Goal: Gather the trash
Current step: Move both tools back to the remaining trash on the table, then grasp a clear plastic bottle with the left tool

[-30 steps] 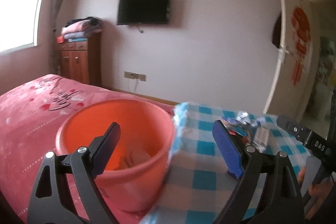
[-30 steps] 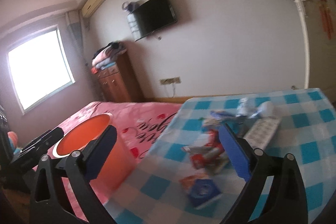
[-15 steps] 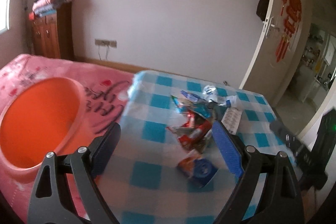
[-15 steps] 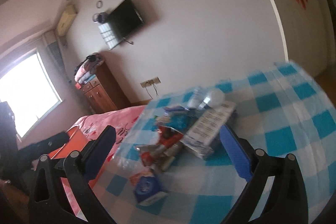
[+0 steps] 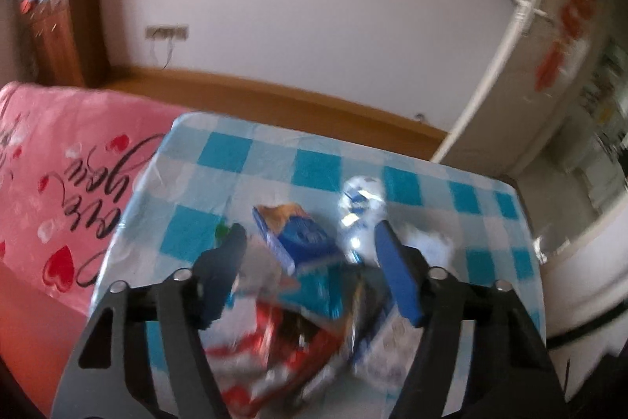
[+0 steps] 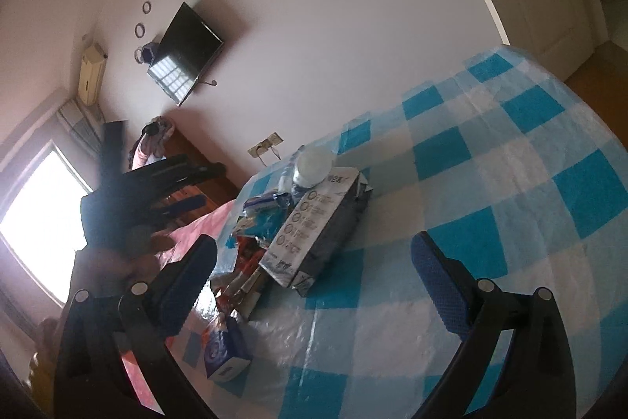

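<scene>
A heap of trash lies on the blue-checked tablecloth [image 5: 219, 226]: a blue snack box [image 5: 298, 234], red and white wrappers [image 5: 282, 340], a crushed plastic bottle [image 5: 359, 211] and a grey carton [image 6: 318, 226]. My left gripper [image 5: 314, 273] is open, low over the heap, its fingers straddling the wrappers. My right gripper [image 6: 314, 281] is open and empty above the table, near the carton. A small blue box [image 6: 225, 348] lies near its left finger. The left gripper [image 6: 176, 199] shows dark in the right wrist view.
A pink bed cover [image 5: 62, 163] with hearts borders the table's left edge. A white door [image 5: 549, 46] stands at the right. A TV [image 6: 184, 53] hangs on the far wall beside a wooden cabinet [image 5: 59, 30].
My left gripper swung right from the orange bucket and came down close over the trash heap. My right gripper moved in lower and tilted over the table. The bucket has left view.
</scene>
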A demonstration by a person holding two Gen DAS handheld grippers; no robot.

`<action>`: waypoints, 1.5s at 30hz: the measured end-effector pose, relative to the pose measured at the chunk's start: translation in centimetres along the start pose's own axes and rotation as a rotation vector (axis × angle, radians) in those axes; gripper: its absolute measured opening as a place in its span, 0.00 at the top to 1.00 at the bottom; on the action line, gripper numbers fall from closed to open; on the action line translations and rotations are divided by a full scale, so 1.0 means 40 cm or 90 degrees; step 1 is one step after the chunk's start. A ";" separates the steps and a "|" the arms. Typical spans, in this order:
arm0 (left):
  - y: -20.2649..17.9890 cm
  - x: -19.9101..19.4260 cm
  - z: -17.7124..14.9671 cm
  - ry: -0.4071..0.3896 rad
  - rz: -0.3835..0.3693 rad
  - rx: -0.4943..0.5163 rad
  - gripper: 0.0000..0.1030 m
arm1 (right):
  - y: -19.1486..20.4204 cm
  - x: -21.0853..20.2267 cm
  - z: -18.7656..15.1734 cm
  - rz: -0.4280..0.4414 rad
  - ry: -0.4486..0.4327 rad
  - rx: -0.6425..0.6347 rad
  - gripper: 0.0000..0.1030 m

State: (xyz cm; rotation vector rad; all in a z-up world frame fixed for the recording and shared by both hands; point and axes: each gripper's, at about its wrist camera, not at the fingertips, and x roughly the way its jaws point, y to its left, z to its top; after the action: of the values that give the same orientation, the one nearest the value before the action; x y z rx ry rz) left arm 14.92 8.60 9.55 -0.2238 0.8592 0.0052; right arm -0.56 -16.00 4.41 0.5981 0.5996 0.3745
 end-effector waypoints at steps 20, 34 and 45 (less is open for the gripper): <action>-0.122 0.300 0.036 0.167 -0.050 0.017 0.62 | -0.069 -0.014 0.029 0.010 -0.005 0.046 0.05; -0.223 0.189 -0.137 0.191 -0.114 0.130 0.69 | -0.115 -0.025 0.054 -0.024 -0.021 0.055 0.05; -0.203 0.076 -0.211 0.147 -0.150 0.102 0.71 | -0.137 0.042 0.031 -0.043 0.076 0.062 0.05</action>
State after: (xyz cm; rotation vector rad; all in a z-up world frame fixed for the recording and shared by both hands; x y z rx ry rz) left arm 11.36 -1.28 3.51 -0.1763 1.0531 -0.3129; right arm 2.35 -19.91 1.13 0.6504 0.7539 0.3196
